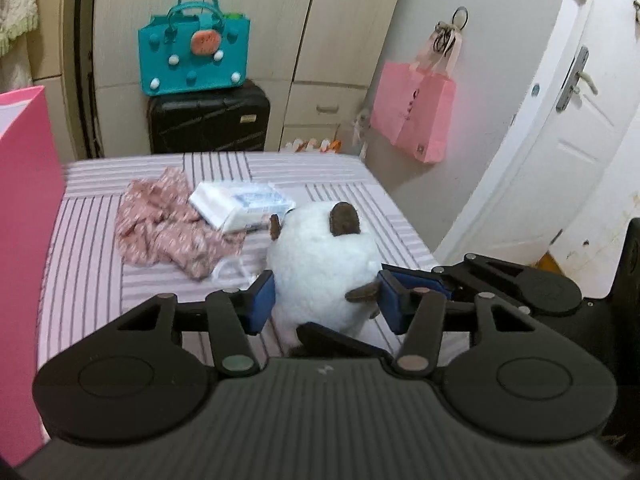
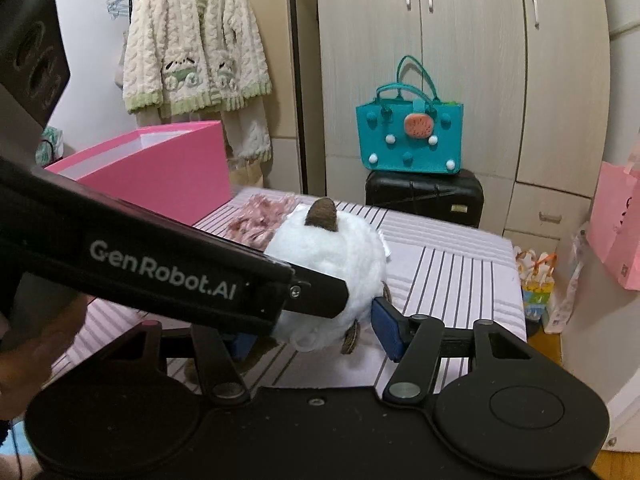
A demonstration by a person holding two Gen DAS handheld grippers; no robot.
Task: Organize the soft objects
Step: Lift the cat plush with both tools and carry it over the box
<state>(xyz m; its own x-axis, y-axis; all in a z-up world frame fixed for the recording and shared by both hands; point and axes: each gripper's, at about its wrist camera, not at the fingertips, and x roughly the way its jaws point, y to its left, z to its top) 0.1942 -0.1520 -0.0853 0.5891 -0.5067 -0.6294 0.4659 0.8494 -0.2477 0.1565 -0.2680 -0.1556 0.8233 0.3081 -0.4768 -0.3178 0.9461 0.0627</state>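
Item one, white plush toy (image 1: 320, 264) with brown ears and small brown limbs: I found it at the near part of the striped bed (image 1: 88, 240), seated between the blue pads of both tools at once.

Item two, left gripper (image 1: 326, 300): I saw its left pad pressed into the toy's flank and its right pad against the toy's side just past a small brown limb, so it pinched the plush body across its lower half.

Item three, right gripper (image 2: 312, 334): its right pad (image 2: 386, 326) sat against the toy's fur; its left pad was mostly hidden under the left tool's black body, which crossed my right view. I judged it clamped on the toy as well.

Item four, pink patterned cloth (image 1: 168, 224): crumpled on the bed beyond the toy, to its left, apart from both tools.

Item five, clear-wrapped white packet (image 1: 240, 206): lying just behind the toy, partly over the cloth.

Item six, pink box (image 2: 160, 168): standing open-topped at the bed's left side.

Item seven, teal bag (image 1: 194, 52): on a black suitcase (image 1: 208, 120) beyond the bed.
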